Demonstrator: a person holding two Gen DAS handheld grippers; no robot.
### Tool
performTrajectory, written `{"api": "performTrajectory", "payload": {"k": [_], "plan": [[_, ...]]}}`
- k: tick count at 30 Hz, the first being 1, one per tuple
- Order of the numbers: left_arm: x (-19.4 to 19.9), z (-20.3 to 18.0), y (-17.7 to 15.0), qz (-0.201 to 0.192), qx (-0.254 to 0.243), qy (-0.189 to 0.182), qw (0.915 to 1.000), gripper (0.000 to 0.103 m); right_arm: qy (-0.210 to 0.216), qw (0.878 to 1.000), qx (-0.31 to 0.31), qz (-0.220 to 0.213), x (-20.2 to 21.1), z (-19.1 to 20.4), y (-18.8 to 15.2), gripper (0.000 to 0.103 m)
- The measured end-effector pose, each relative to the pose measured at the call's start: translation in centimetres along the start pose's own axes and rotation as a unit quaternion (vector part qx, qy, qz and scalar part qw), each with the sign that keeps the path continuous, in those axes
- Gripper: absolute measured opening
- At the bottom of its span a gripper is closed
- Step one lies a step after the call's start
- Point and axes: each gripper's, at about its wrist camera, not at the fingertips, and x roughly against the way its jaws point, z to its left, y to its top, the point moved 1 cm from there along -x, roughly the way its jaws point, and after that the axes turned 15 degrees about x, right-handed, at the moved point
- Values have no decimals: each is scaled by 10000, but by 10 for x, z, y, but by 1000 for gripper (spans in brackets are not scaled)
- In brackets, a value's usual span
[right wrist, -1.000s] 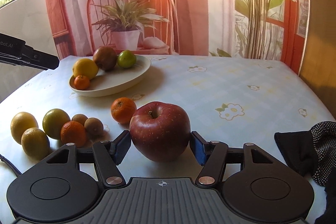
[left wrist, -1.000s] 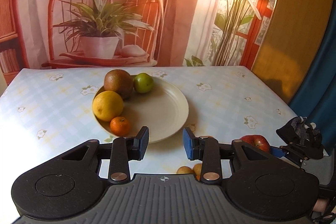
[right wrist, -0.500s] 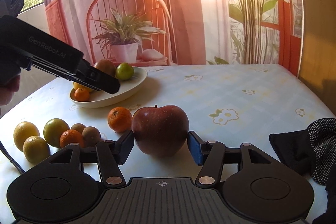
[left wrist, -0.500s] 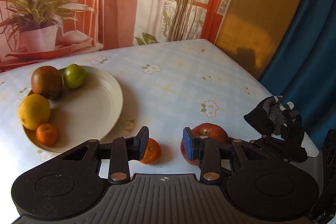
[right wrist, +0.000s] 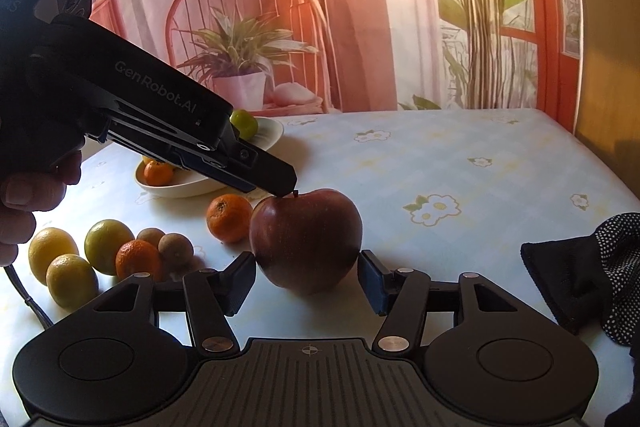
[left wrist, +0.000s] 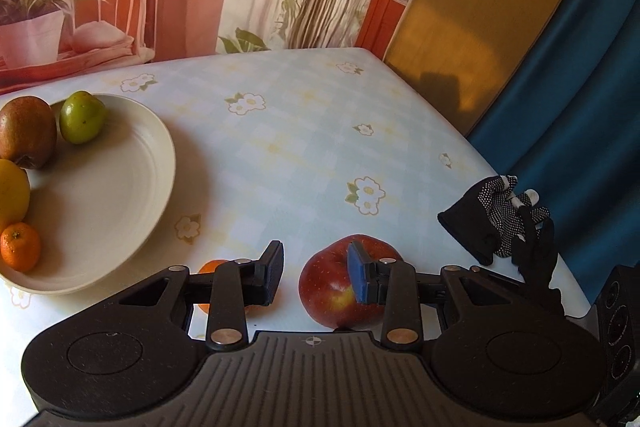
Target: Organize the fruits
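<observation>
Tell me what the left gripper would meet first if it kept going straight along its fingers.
Most likely the red apple: from the right wrist view, the left gripper tip sits just at the apple's top near the stem. Its own view shows the apple slightly right of centre, so it might graze it.

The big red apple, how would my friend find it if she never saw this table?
Start at the flowery tablecloth, then find the white plate of fruit. Nearer the camera, between the right gripper's jaws, which are opening, sits the red apple. It is much bigger and darker than the small orange beside it.
</observation>
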Motion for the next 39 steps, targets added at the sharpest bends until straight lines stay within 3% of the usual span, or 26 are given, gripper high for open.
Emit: {"api": "performTrajectory", "payload": {"k": [5, 12, 16, 23, 33, 39], "plan": [[-2, -5, -7, 56, -235, -64, 9997, 37, 39, 10000, 59, 34, -1, 4, 0, 58], [-5, -1, -11, 305, 88, -463, 9984, 37, -34, 10000, 10, 29, 1, 4, -2, 58], [-9, -1, -13, 413, 205, -570, 9973, 43, -83, 9999, -74, 50, 6, 4, -4, 58], [-11, -7, -20, 376, 52, -602, 9975, 48, -215, 9997, 7, 141, 13, 6, -4, 58], [-11, -4, -20, 360, 142, -648, 9971, 48, -280, 9994, 92, 182, 16, 9, -4, 57], [-8, -12, -24, 258, -51, -522, 9983, 47, -319, 9989, 168, 284, 16, 11, 0, 56]]}}
